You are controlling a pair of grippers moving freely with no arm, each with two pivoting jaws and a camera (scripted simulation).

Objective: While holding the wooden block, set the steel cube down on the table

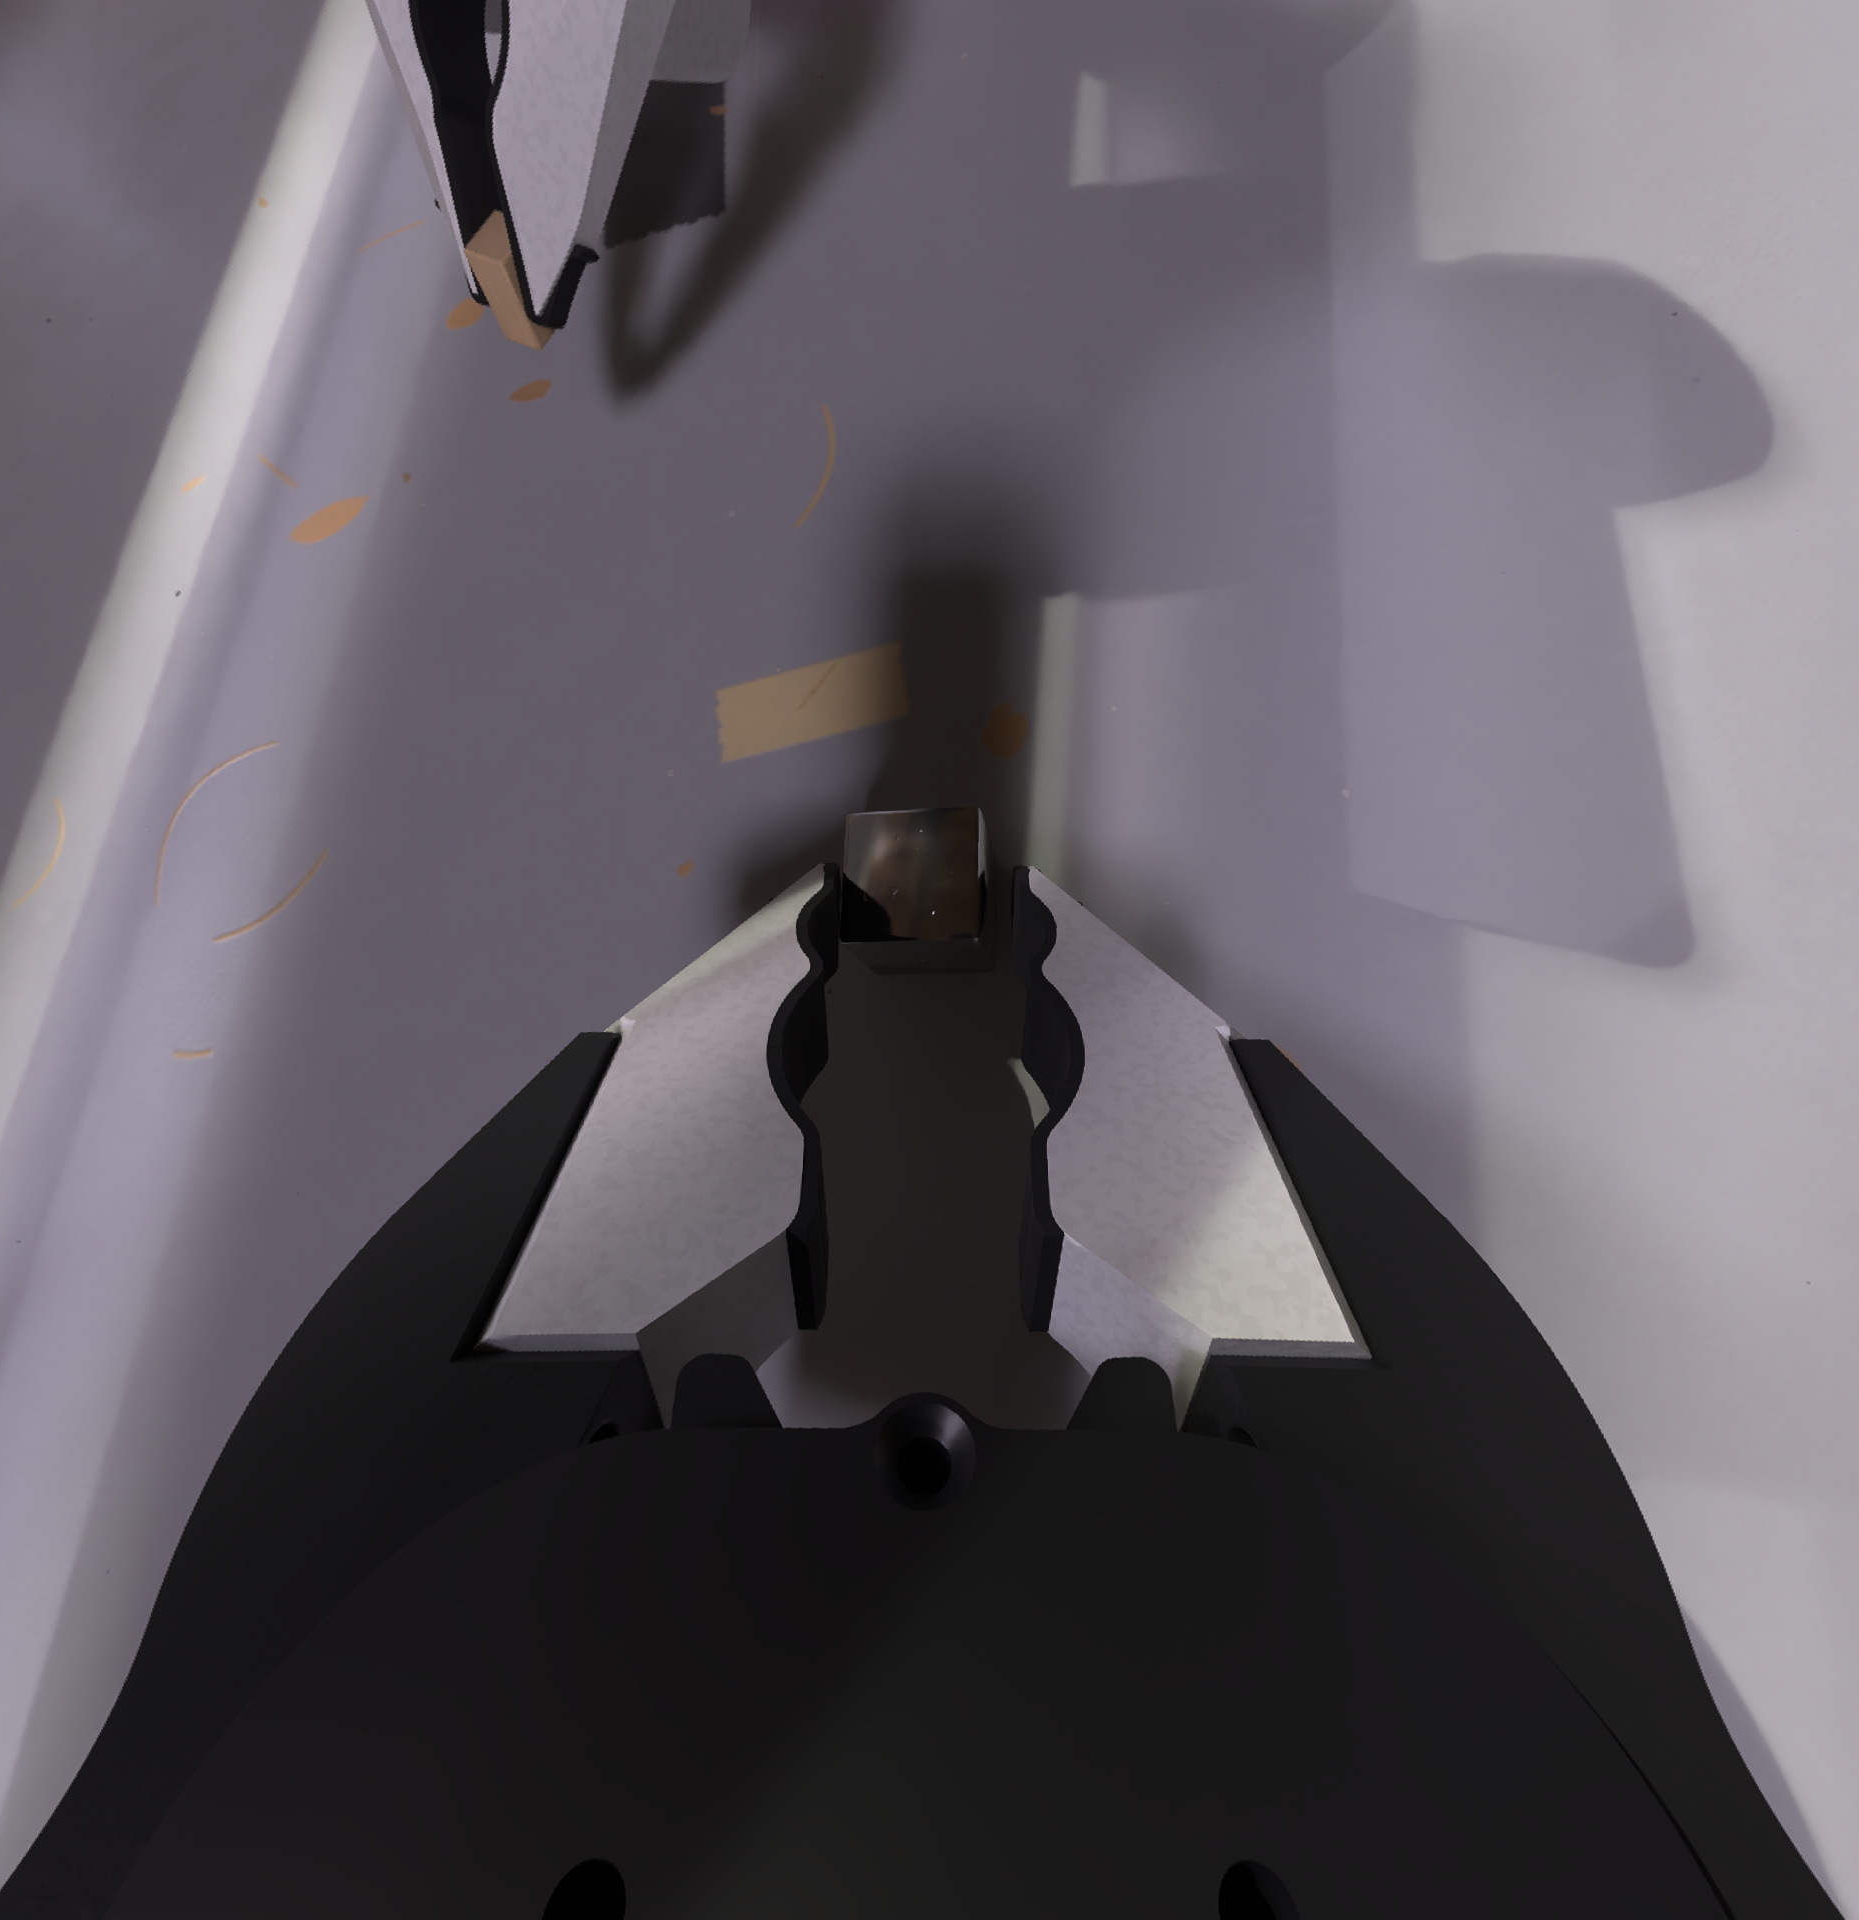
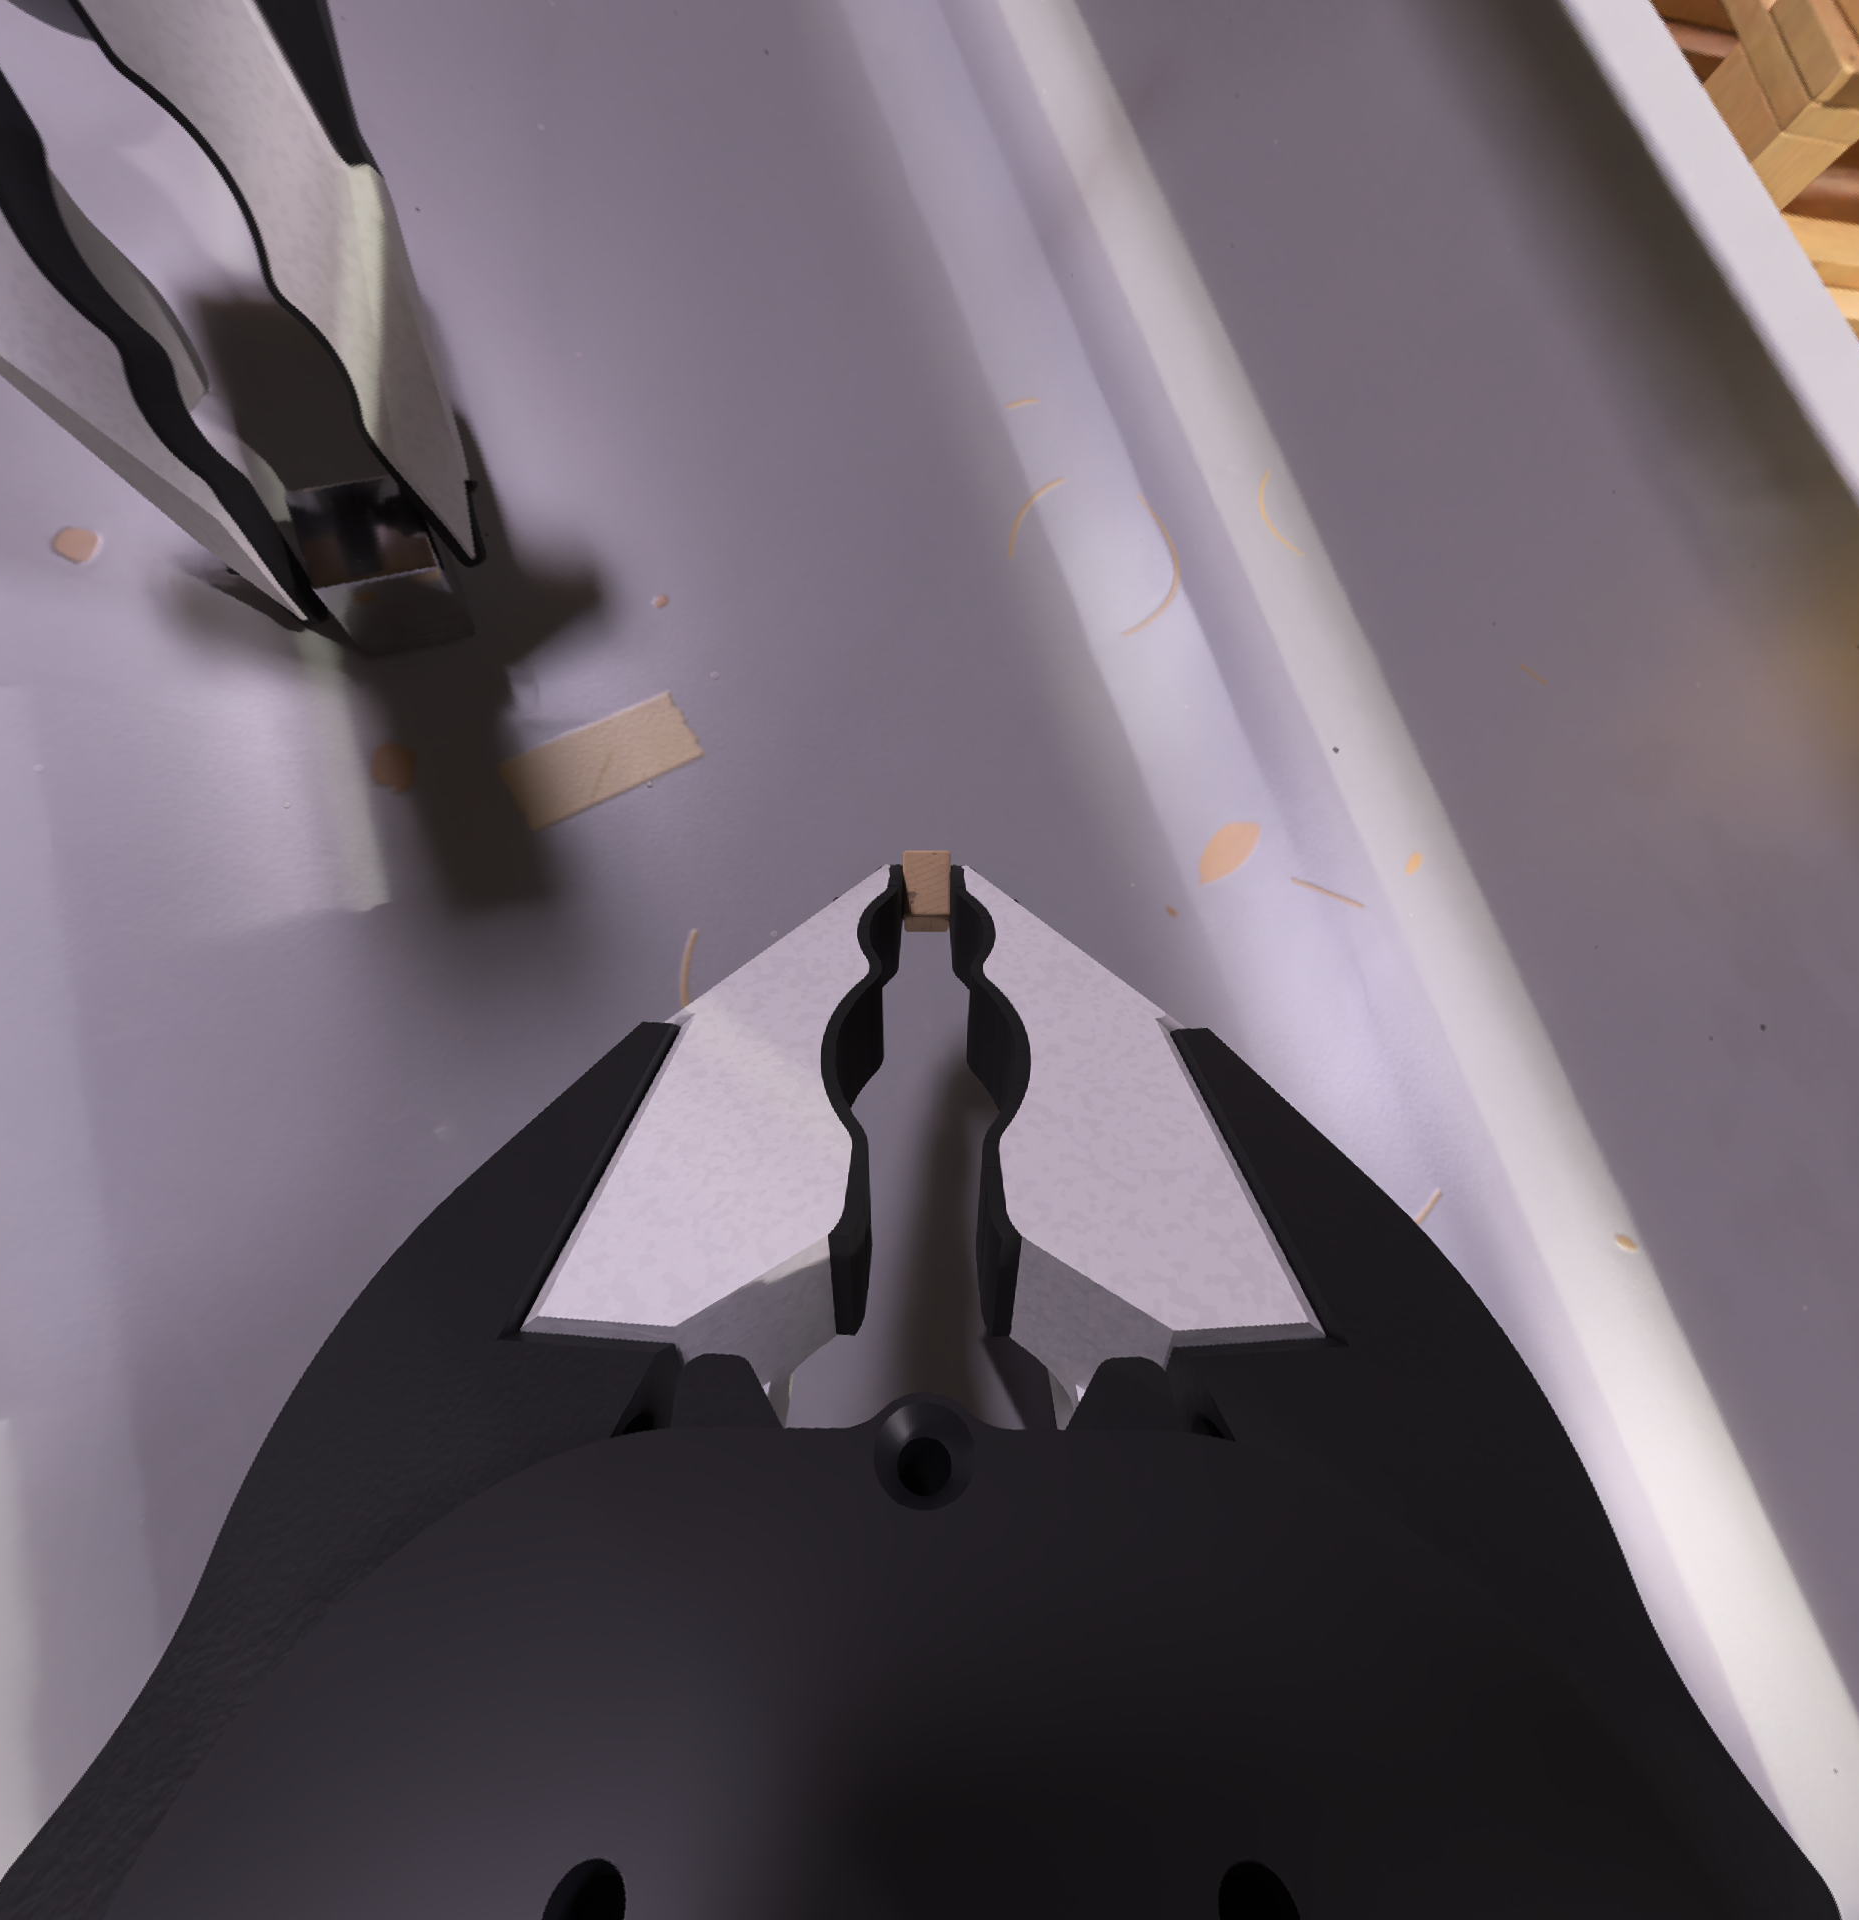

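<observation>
Left tongs (image 1: 920,894): gripping the steel cube (image 1: 912,878) at the very tips, just above the bench (image 1: 489,623); releasing early is risking a tumble. Farther off, right tongs (image 2: 926,896): pinching the wooden block (image 2: 926,888) by a thin edge, likely slipping if jolted.

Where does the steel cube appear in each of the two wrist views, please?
Left wrist view: the steel cube sits centre frame, at the left gripper fingertips.
Right wrist view: upper left, at the tips of the other gripper, low over the table.
Shared landmark: the strip of tan tape, lying near the cube in both.
</observation>
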